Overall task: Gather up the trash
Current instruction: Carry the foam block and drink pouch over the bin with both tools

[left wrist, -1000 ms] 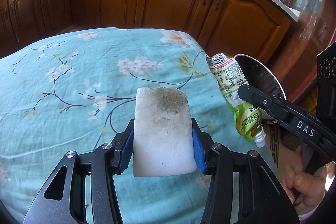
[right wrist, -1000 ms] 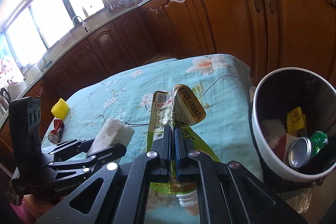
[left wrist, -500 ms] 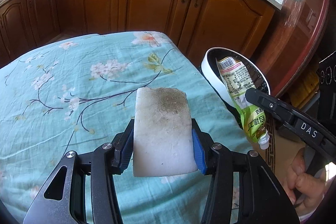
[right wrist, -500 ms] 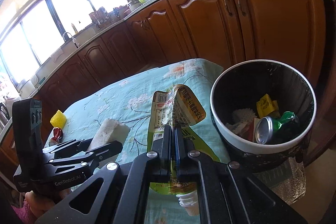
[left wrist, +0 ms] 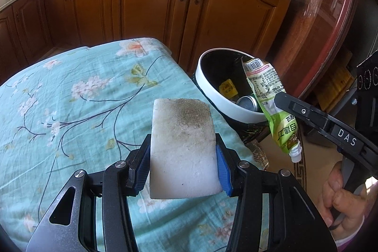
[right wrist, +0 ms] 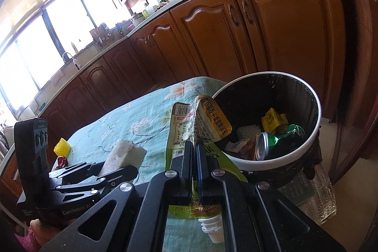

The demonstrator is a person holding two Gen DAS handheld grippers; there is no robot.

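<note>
My left gripper (left wrist: 183,155) is shut on a dirty white sponge block (left wrist: 183,145), held above the floral tablecloth near the table's right edge; the block also shows in the right wrist view (right wrist: 125,155). My right gripper (right wrist: 195,148) is shut on a green spouted drink pouch (right wrist: 200,115), held at the near rim of the white trash bin (right wrist: 316,108). In the left wrist view the pouch (left wrist: 269,96) hangs over the bin (left wrist: 212,91). The bin holds a crushed green can (right wrist: 278,141) and a yellow wrapper (right wrist: 274,119).
A yellow ridged object (right wrist: 62,146) and a red wrapper (right wrist: 61,161) lie on the table's far left edge. Wooden cabinets (left wrist: 153,1) stand behind the table. A clear plastic item (right wrist: 326,188) lies on the floor beside the bin.
Both grippers moved right toward the bin with their loads. The pouch has gone from over the table to the bin's rim, and the bin looms larger in both views.
</note>
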